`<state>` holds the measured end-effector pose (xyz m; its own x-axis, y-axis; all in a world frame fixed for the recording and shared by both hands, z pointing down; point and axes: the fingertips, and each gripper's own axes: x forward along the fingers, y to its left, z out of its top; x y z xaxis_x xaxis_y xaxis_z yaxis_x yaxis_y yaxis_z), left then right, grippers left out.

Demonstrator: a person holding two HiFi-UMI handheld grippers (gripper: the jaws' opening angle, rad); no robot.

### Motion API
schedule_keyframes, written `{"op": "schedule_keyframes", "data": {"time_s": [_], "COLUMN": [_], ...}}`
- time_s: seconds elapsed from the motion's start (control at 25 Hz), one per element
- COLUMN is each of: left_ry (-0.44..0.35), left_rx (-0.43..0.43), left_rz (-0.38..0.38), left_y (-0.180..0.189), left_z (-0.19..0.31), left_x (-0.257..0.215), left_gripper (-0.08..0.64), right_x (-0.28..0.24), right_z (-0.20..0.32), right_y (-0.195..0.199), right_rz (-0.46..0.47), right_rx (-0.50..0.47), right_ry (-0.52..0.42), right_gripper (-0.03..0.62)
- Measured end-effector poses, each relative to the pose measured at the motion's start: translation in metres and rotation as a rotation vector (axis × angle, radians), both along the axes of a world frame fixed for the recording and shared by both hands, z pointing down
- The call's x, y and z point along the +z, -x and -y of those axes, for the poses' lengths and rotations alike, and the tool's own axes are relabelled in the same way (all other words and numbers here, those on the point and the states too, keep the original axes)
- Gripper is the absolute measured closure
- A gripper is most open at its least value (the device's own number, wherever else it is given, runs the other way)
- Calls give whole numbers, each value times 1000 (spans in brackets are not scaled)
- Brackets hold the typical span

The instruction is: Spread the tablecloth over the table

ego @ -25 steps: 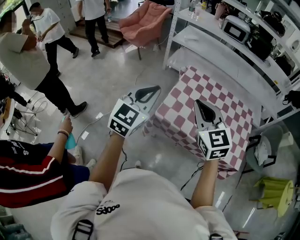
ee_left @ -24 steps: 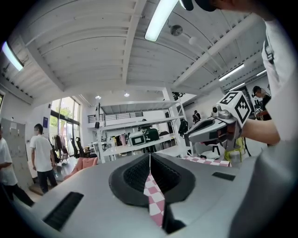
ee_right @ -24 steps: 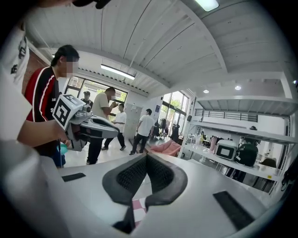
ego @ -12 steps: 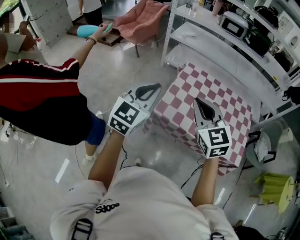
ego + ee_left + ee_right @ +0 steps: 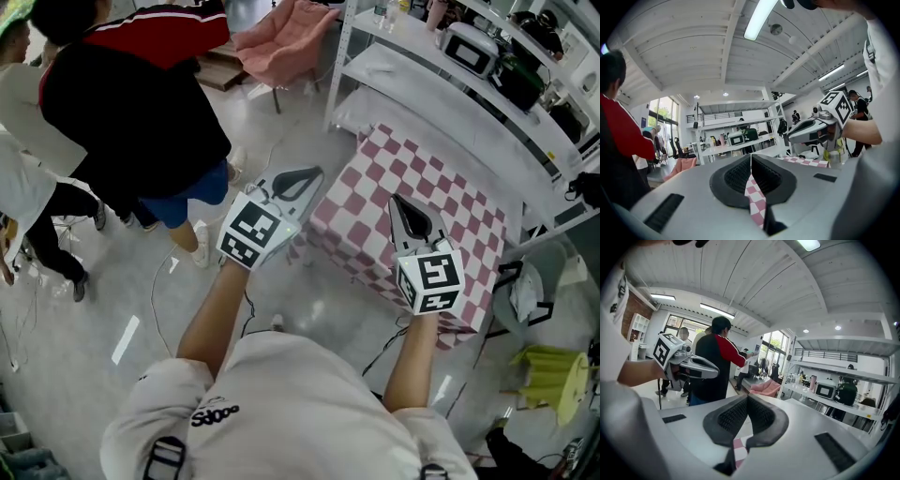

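**Finding.** The left hand-held gripper (image 5: 300, 184) is closed on a thin fold of the pink-and-white checked tablecloth (image 5: 361, 220). Its own view shows the fabric pinched between the pads (image 5: 740, 174). The right hand-held gripper (image 5: 405, 214) is likewise clamped on a narrow strip of the same cloth. The tablecloth lies over the desk, which is wholly hidden beneath it, just near of the white shelving rack (image 5: 450, 103). Its near sides hang towards the floor.

**Risks, as judged.**
- Both grips take little fabric, close to the edge. A sharp tug could pull the cloth out of either pinch.
- If one hand pulls harder than the other, the cloth would skew and hang unevenly, or slide off the far side.
- The far edge sits close to the rack and may snag there.
- A bystander in a red-and-black top (image 5: 141, 103) stands near on the left, and a cable (image 5: 157, 281) lies on the floor. A wide sweep or a step back risks contact or a trip.
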<state>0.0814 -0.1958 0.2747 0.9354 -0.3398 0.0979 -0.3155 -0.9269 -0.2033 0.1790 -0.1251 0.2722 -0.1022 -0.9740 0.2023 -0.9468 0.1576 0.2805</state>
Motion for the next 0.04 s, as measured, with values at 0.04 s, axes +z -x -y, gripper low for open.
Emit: {"op": "schedule_keyframes", "data": {"time_s": [0.04], "left_ry": [1], "left_rx": [0], "left_rz": [0], "left_y": [1], "left_z": [0], "left_x": [-1], "left_gripper": [526], "right_x": [-1], "right_z": [0], "right_y": [0], "right_rz": [0], "right_rx": [0], "right_ry": [0], "right_gripper": [571]}}
